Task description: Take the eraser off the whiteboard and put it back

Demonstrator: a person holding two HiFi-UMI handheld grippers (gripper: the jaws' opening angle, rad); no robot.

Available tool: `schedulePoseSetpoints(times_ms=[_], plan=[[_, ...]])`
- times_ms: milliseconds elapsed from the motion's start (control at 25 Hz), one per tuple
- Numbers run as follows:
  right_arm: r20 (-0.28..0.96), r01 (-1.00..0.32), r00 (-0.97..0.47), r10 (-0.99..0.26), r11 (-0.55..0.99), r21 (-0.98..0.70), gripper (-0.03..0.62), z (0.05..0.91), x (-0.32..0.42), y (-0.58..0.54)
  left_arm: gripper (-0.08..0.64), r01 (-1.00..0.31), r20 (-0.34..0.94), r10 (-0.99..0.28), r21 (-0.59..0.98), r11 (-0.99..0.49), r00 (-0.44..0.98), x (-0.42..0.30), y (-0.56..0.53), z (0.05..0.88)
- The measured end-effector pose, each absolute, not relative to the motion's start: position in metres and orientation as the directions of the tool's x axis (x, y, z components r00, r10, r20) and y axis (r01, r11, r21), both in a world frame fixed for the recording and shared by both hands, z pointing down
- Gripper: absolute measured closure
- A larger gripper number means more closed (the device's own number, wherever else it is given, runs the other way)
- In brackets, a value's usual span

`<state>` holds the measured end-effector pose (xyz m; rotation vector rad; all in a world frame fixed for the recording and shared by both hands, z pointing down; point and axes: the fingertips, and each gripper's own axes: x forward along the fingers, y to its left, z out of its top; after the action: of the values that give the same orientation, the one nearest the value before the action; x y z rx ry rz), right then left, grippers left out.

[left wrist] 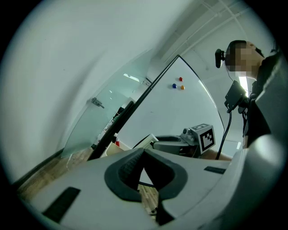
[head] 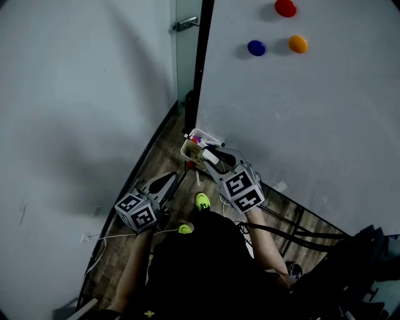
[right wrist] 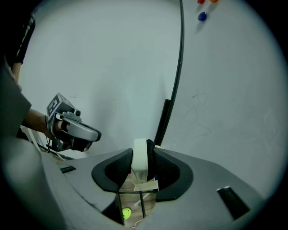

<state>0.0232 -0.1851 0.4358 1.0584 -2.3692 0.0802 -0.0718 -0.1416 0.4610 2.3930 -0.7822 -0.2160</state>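
Note:
In the right gripper view my right gripper [right wrist: 143,158] is shut on the eraser [right wrist: 140,159], a white block with a black felt side that stands on edge between the pads. From the head view the eraser [head: 211,156] hangs just in front of the whiteboard [head: 312,112], low down, beside a small white tray [head: 189,144] of markers at the board's bottom left corner. Lower and to the left, away from the board, my left gripper [head: 172,179] is shut with nothing in it; its own view shows the fingertips [left wrist: 143,152] meeting.
Red [head: 285,8], blue [head: 256,48] and orange [head: 298,44] magnets sit high on the board. A grey wall fills the left, with a glass door and handle [head: 185,25] behind the board's edge. Stand legs, cables, yellow-green shoes [head: 202,200] and a dark bag [head: 369,250] lie below.

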Motion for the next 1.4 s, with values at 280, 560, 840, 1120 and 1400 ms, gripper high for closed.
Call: schedulePoseSetpoints(times_ms=[280, 560, 840, 1120, 1400], plan=[[0.507, -0.695, -0.558, -0.657, 0.704, 0.146, 0.426, 0.441, 0.020, -0.191, 0.551, -0.485, 0.036, -0.586, 0.605, -0.632, 0.809, -0.075, -0.140, 0.466], [0.525, -0.680, -0.571, -0.631, 0.722, 0.129, 0.426, 0.451, 0.014, -0.195, 0.551, -0.486, 0.054, -0.588, 0.627, -0.609, 0.807, -0.075, -0.137, 0.474], [0.545, -0.662, -0.585, -0.600, 0.742, 0.106, 0.426, 0.460, 0.011, -0.201, 0.551, -0.495, 0.069, -0.597, 0.639, -0.588, 0.799, -0.075, -0.137, 0.481], [0.561, -0.643, -0.601, -0.569, 0.761, 0.084, 0.426, 0.468, 0.006, -0.206, 0.551, -0.502, 0.074, -0.614, 0.656, -0.564, 0.786, -0.077, -0.140, 0.486], [0.575, -0.625, -0.614, -0.541, 0.778, 0.065, 0.426, 0.476, 0.004, -0.210, 0.551, -0.506, 0.080, -0.626, 0.671, -0.542, 0.776, -0.076, -0.141, 0.491]])
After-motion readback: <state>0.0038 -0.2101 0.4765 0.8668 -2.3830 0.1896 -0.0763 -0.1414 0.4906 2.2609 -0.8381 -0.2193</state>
